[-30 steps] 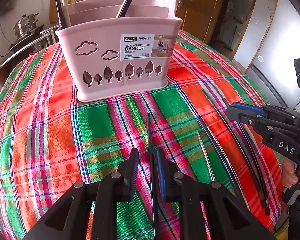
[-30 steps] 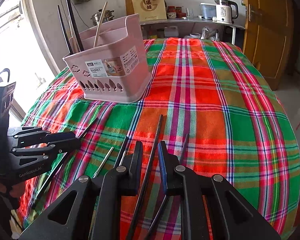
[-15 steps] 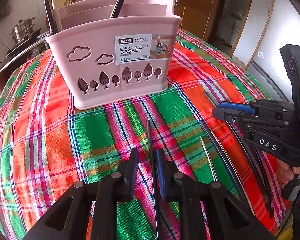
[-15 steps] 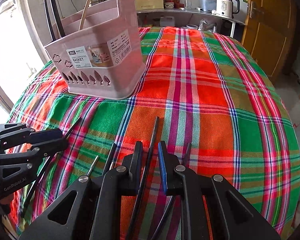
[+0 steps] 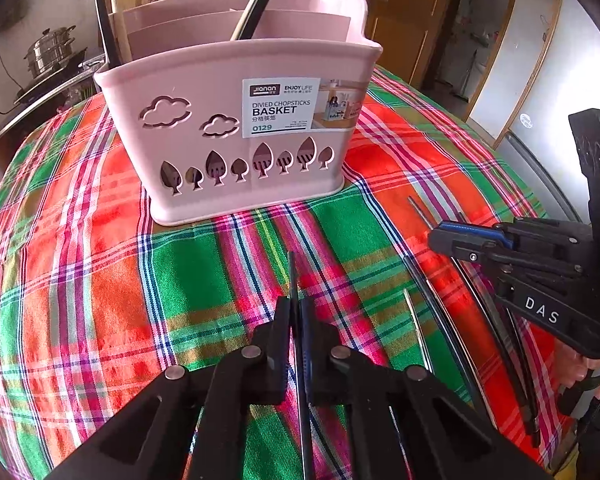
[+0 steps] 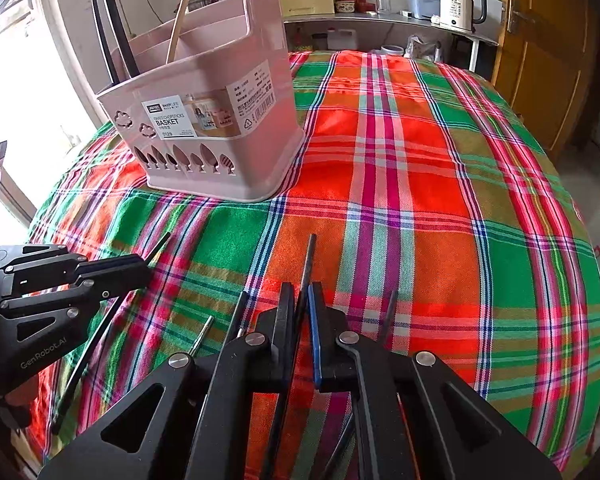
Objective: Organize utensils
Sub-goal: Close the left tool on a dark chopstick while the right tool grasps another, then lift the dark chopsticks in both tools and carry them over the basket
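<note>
Chopsticks are what I am working on: my left gripper (image 5: 298, 320) is clamped on one thin black chopstick (image 5: 292, 276) lying in front of the pink divided basket (image 5: 236, 128), and my right gripper (image 6: 300, 304) is clamped on another black chopstick (image 6: 309, 256), also in front of the basket and off toward its right corner. Both sticks rest flat on the plaid cloth (image 6: 420, 184) covering the worktop. More loose chopsticks, dark ones (image 5: 440, 304) and a metal one (image 5: 414, 320), lie between the two grippers, in front of the basket. Several long utensils already stand in the basket's rear compartments.

My worry is the grip itself. Each stick is narrow and smooth, pinched well back from its tip, so I judge it could pivot or slip out once lifted. With both grippers near each other, raising them together toward the basket risks a collision, or a dangling tip catching the basket rim and tipping it.
</note>
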Demonstrator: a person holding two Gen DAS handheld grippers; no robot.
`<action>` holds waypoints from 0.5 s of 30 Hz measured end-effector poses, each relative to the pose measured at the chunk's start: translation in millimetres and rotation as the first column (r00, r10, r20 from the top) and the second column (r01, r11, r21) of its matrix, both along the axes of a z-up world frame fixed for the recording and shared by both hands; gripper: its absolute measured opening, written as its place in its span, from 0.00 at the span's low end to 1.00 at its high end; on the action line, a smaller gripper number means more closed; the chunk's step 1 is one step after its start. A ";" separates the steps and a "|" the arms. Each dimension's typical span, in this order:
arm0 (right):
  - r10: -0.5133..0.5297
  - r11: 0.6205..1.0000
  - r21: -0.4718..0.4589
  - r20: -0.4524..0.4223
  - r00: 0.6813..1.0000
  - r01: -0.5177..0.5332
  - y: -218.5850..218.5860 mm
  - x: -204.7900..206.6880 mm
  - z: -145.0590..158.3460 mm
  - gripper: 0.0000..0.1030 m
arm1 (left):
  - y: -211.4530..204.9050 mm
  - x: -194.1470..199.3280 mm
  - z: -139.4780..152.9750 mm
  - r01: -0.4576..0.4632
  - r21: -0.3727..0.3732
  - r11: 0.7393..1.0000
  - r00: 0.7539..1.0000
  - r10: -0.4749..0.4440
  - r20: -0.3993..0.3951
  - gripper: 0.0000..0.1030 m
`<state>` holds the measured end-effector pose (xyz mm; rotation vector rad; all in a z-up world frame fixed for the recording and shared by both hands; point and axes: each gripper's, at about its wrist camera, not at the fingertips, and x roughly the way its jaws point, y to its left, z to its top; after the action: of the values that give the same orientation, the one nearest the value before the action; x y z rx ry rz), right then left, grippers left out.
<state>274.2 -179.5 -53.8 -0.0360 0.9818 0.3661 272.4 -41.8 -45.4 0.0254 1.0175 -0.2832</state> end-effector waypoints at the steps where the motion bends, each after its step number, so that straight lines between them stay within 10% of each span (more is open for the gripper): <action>1: 0.004 1.000 0.004 0.007 1.000 -0.004 1.3 -1.3 2.9 0.06 | 2.4 -1.5 2.6 -0.002 -0.006 1.000 1.000 0.002 0.006 0.05; 15: 0.027 0.995 0.088 0.238 0.971 -0.049 5.2 -35.3 99.4 0.05 | 27.9 -37.2 107.2 -0.003 -0.075 0.997 0.976 0.019 0.217 0.04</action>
<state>238.8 -174.3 45.6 -0.0136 0.7276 0.4318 235.2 -13.9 61.8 -0.0160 0.7887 -0.3011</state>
